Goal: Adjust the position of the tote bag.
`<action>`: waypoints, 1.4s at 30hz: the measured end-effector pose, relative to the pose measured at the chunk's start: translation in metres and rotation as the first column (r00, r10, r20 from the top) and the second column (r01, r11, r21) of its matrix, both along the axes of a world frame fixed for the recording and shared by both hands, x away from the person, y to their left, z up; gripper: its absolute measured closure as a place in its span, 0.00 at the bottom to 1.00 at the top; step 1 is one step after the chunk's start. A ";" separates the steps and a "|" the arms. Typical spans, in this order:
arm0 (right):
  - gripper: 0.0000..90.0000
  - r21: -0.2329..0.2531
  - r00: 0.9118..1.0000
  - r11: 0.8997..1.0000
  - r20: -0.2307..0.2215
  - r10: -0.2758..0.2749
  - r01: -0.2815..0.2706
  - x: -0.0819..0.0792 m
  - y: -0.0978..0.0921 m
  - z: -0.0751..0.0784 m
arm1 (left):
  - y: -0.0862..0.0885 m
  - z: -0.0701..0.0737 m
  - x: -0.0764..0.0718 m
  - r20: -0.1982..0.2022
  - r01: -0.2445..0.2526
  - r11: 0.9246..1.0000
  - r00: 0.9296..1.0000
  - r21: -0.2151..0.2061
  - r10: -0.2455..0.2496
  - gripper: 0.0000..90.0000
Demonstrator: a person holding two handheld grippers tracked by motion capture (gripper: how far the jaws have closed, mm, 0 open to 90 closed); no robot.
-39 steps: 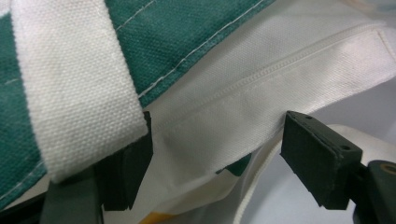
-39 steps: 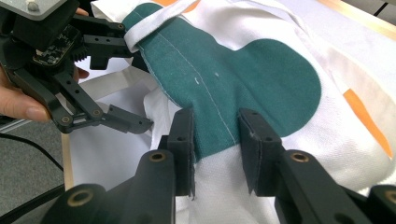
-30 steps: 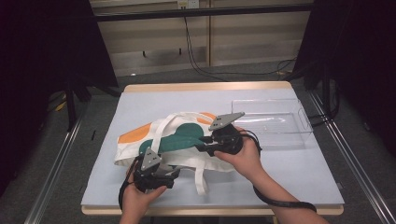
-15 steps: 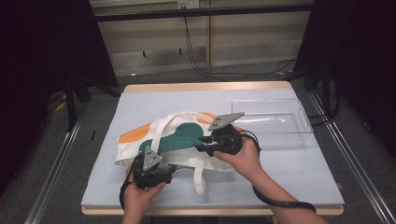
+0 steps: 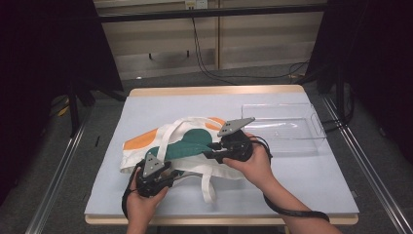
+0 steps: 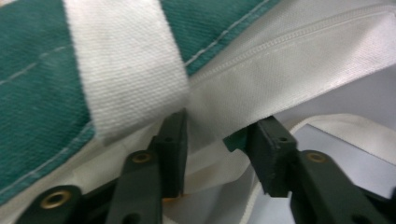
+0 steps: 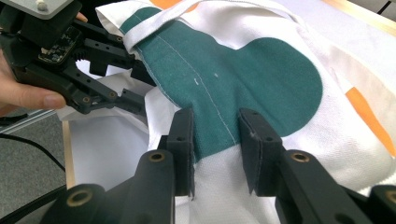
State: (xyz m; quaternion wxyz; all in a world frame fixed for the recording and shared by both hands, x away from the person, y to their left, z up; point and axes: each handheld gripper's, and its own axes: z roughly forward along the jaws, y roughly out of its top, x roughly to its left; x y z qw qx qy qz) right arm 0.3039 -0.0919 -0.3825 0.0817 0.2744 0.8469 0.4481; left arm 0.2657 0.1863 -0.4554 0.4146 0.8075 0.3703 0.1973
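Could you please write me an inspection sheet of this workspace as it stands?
Surface: table under a pale blue mat, wooden edge.
Job's things: tote bag, white with green and orange patches, lying rumpled.
Clutter: clear tray, nothing seen in it.
Grippers: left gripper open around the bag's hem; right gripper open over the green patch.
Cables: cable from the right gripper; black wires on the floor.
Surroundings: dark curtains, rails.

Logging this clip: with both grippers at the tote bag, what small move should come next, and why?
Probably close the left gripper: its jaws stand open around the hem of the white canvas tote bag with green and orange patches, cloth between them. The right gripper is open too.
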 end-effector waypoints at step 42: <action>0.76 0.100 0.997 0.992 -0.014 -0.072 0.073 0.018 -0.008 0.039 | 0.013 0.006 -0.010 -0.111 0.084 0.994 0.990 -0.072 -0.092 1.00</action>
